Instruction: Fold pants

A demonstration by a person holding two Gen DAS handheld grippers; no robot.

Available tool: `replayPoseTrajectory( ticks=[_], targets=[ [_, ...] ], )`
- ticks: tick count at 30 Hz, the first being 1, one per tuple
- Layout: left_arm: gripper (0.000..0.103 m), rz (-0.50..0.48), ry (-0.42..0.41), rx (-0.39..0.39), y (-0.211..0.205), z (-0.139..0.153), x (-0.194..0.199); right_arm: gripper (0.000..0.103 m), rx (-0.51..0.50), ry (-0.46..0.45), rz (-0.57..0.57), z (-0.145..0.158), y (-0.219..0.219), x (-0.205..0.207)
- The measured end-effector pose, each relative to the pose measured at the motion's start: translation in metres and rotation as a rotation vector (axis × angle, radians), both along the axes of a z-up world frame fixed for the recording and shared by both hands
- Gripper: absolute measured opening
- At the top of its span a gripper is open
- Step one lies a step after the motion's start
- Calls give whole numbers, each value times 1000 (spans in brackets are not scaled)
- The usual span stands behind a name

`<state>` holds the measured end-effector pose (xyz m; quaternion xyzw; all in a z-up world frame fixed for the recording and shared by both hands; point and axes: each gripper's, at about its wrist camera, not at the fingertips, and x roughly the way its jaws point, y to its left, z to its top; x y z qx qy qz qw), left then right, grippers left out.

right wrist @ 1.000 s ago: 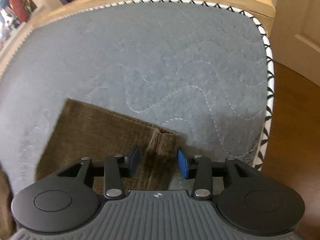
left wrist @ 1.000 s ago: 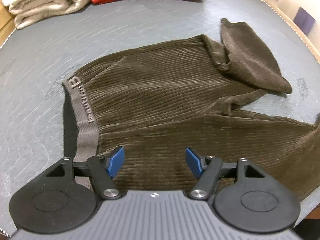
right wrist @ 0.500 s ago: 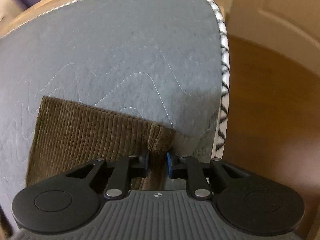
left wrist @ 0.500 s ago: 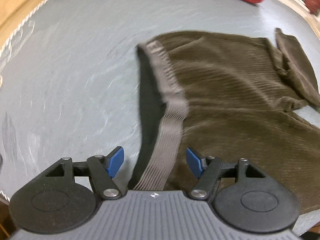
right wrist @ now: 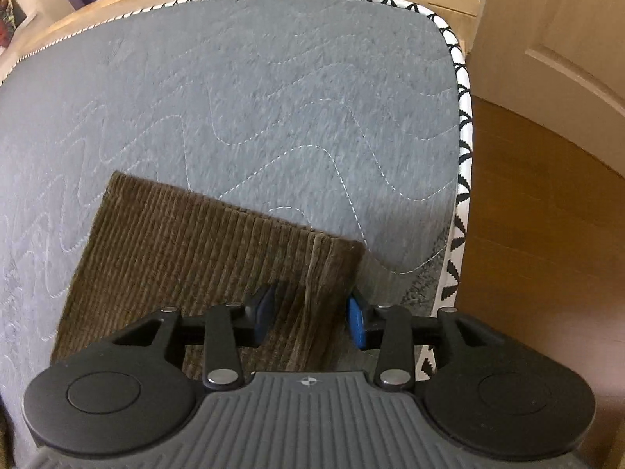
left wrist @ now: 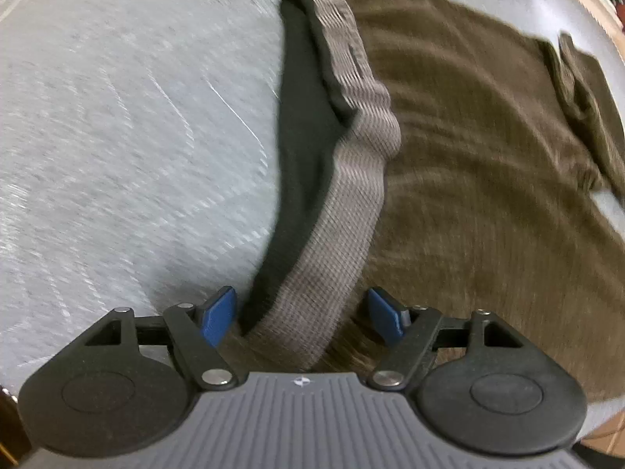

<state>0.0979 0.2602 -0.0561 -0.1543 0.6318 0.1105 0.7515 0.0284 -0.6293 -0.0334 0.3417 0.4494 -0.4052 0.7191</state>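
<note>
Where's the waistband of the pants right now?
In the left wrist view, the grey waistband runs from top centre down between the open left tool, with the brown pants on its right.

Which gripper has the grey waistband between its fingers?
The left gripper: the ribbed grey waistband runs between its open fingers. The right gripper straddles a brown corduroy leg hem instead.

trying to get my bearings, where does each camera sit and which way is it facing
Left wrist: sits on the left gripper, looking forward along its open blue fingers at the grey waistband of the brown pants, which lie on the grey quilted pad.
Right wrist: sits on the right gripper, looking at the pants' leg hem near the pad's zigzag-trimmed edge, with wooden floor beyond; its fingers straddle the hem's corner.
Shared: the same pants and pad, seen from opposite ends.
</note>
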Motion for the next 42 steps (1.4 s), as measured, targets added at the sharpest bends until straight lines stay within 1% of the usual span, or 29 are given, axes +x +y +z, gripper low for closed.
replayPoseTrajectory(
  ticks=[2,3,4,5,7,9,10,11,12,13,14,16,17,18,19,21,22,23,25,27,28,30,32,33,36,38,39,40,42],
  targets=[
    [67,-87,-5,51,-12,2,0,41,1,2,4,-2,0,-1],
    [49,-121,-6,67,-16,7,0,32,5,2,9,-3,0,-1],
    [34,-136,-8,86,-16,13,-2,21,10,-3,14,-3,0,-2],
    [33,-139,-21,102,-15,21,-5,10,13,-21,22,-2,-1,-2],
    [28,-77,-90,73,-6,43,-16,9,-3,-68,37,5,1,-3],
    [26,-44,-141,92,0,60,-27,9,-24,-164,69,20,6,-2],
    [26,-41,-149,85,1,64,-32,9,-46,-211,106,29,11,0],
    [27,-50,-137,87,0,63,-35,9,-88,-210,145,36,16,2],
    [27,-78,-106,108,-4,58,-36,9,-121,-164,160,38,19,4],
    [28,-109,-76,129,-9,52,-38,9,-123,-88,141,32,17,2],
    [28,-158,-41,160,-18,45,-37,9,-76,-24,85,21,11,-4],
    [33,-228,-12,233,-35,39,-35,10,27,11,-8,5,-2,-18],
    [35,-236,-23,261,-40,41,-36,12,45,-5,-31,4,-5,-22],
    [42,-232,-36,282,-41,45,-37,16,25,-20,-28,8,-5,-23],
    [46,-222,-54,322,-43,52,-37,19,-10,-31,-7,15,-4,-22],
    [50,-213,-121,428,-48,68,-39,29,-117,-38,47,30,5,-18],
    [52,-212,-164,434,-51,77,-38,30,-179,-39,75,37,11,-15],
    [52,-208,-208,402,-53,84,-38,31,-226,-43,100,43,16,-13],
    [52,-223,-256,285,-61,89,-36,31,-295,-85,137,56,24,-11],
    [52,-249,-240,190,-71,81,-33,32,-309,-159,228,64,36,-4],
    [52,-270,-216,165,-77,73,-32,32,-303,-187,278,67,43,0],
    [52,-327,-153,153,-88,54,-27,35,-270,-254,410,70,59,13],
    [52,-379,-21,165,-100,25,-23,36,-282,-286,547,73,84,24],
    [54,-398,22,183,-104,16,-27,36,-301,-294,612,75,97,30],
    [56,-402,21,235,-114,25,-24,37,-321,-329,749,82,127,42],
    [55,-394,-38,290,-124,41,-22,37,-317,-358,804,87,143,50],
    [55,-396,-82,282,-128,50,-20,38,-311,-376,825,89,149,56],
    [55,-385,-129,247,-133,60,-16,38,-307,-391,840,93,157,59],
    [55,-360,-179,214,-141,73,-8,37,-294,-420,868,97,168,69]
  ],
)
